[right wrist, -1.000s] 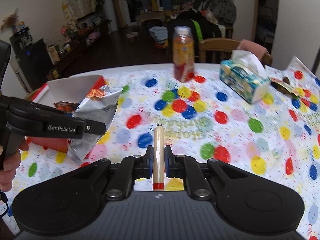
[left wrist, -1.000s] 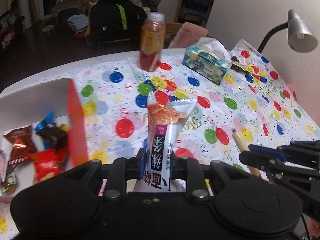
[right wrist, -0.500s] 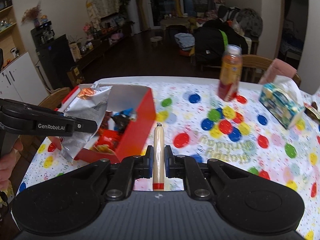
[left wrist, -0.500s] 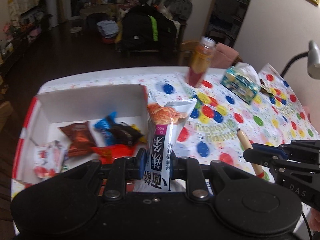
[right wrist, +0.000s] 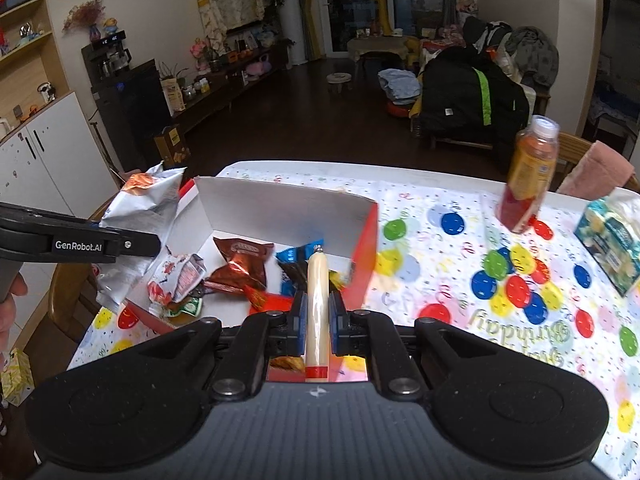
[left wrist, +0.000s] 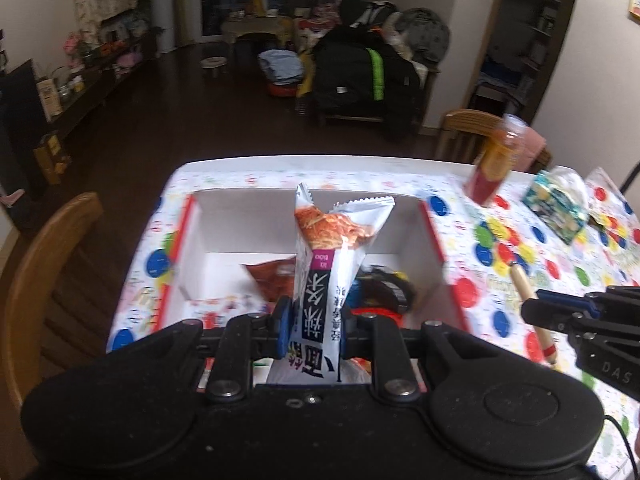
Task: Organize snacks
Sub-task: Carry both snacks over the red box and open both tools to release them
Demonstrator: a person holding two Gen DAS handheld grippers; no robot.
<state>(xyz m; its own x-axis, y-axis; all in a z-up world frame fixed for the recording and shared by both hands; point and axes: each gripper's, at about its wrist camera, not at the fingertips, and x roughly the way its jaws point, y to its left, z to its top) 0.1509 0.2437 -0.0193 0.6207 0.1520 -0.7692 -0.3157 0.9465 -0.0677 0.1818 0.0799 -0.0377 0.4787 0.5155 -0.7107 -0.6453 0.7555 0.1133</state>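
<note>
both grippers holding snacks over the open box

the left gripper (left wrist: 314, 322) is pinching a silver snack packet (left wrist: 332, 248) between its blue-padded fingers (left wrist: 283, 326). the packet is standing upright, lower body clamped, top end free. its front is showing large black characters on a white panel, a small magenta label, and a picture of orange-red food near the crimped, serrated top seal. in the right wrist view the same packet (right wrist: 138, 224) is showing a crinkled foil back and an orange patch at the top, and it is hanging at the left edge of the box, above the wall.

the right gripper (right wrist: 318, 320) is pinching a sausage stick (right wrist: 318, 300): a slim, pale cream cylinder with a red band at the near end and a small metal clip at the far tip. the stick is lying along the finger axis, pointing forward over the near part of the box. in the left wrist view the stick (left wrist: 528, 296) is appearing tilted, to the right of the box.

the box (right wrist: 280, 212) is open-topped, white inside, red outside, and is resting on a balloon-print tablecloth (right wrist: 460, 280). inside it are lying a brown wrapper (right wrist: 240, 264), a blue wrapper (right wrist: 298, 254), red wrappers (right wrist: 268, 302) and a small white-and-red pack (right wrist: 180, 280), loosely overlapping.

a bottle (right wrist: 528, 176) of orange-red drink and a tissue box (right wrist: 612, 240) are standing well apart from the box, to its right.
</note>
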